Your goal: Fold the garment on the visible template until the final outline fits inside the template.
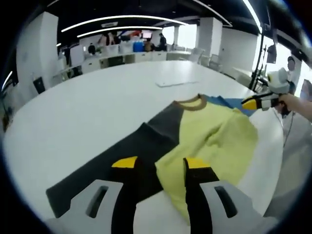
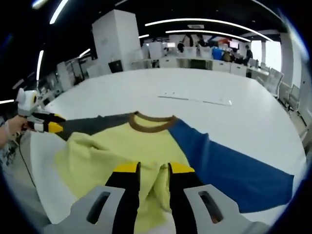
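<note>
Left gripper view: the left gripper (image 1: 162, 163) hangs spread over the garment (image 1: 204, 136), whose yellow body is bunched at centre on the white table (image 1: 87, 107), a dark sleeve running to eight o'clock. The right gripper (image 1: 246, 103) sits at three o'clock.

Right gripper view: the right gripper (image 2: 153, 168) is pinching yellow cloth; a blue sleeve trails to four o'clock. Folding looks barely begun, and I can't make out the template.

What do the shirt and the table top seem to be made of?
The shirt looks like soft matte knit fabric: it bunches and creases, and has a ribbed-looking brown collar. The table seems a hard, smooth white laminate or painted board, faintly glossy; which, I cannot tell.
</note>
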The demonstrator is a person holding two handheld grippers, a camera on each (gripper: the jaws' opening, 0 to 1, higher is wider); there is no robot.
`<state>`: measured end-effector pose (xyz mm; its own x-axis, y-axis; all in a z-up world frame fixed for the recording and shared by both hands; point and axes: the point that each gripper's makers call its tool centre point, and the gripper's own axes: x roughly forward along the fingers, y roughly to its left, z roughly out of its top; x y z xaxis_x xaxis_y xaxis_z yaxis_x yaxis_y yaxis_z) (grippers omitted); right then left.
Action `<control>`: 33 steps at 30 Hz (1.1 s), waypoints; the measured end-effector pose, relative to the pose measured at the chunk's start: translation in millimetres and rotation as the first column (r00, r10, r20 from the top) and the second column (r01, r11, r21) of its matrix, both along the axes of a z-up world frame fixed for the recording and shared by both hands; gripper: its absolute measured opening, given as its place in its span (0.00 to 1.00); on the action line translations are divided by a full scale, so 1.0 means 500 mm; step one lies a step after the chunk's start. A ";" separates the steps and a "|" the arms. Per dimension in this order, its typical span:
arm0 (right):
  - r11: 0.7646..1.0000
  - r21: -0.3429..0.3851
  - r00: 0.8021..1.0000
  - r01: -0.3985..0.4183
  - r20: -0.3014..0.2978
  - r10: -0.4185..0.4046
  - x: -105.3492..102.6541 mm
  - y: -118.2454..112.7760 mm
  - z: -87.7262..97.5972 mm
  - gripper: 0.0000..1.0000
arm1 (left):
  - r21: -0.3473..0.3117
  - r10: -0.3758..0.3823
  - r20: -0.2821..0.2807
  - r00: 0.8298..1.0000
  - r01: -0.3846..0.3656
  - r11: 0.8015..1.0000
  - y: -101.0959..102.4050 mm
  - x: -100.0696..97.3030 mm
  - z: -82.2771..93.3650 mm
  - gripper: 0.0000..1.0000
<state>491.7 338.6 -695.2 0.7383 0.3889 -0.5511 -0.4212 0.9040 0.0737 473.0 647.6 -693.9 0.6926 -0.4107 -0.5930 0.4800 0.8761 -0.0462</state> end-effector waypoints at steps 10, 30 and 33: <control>0.998 -0.031 0.997 -0.055 0.043 0.057 -0.031 0.003 0.042 0.37 | 0.020 -0.061 0.006 0.998 0.061 0.998 -0.013 -0.028 0.033 0.46; 0.986 -0.060 0.984 -0.153 0.081 0.158 -0.090 0.032 0.111 0.66 | 0.113 -0.160 -0.022 0.987 0.161 0.980 -0.023 -0.095 0.082 0.81; 0.980 -0.092 0.979 -0.176 0.086 0.184 -0.098 0.037 0.117 0.70 | 0.172 -0.156 -0.022 0.987 0.158 0.972 -0.013 -0.095 0.084 0.97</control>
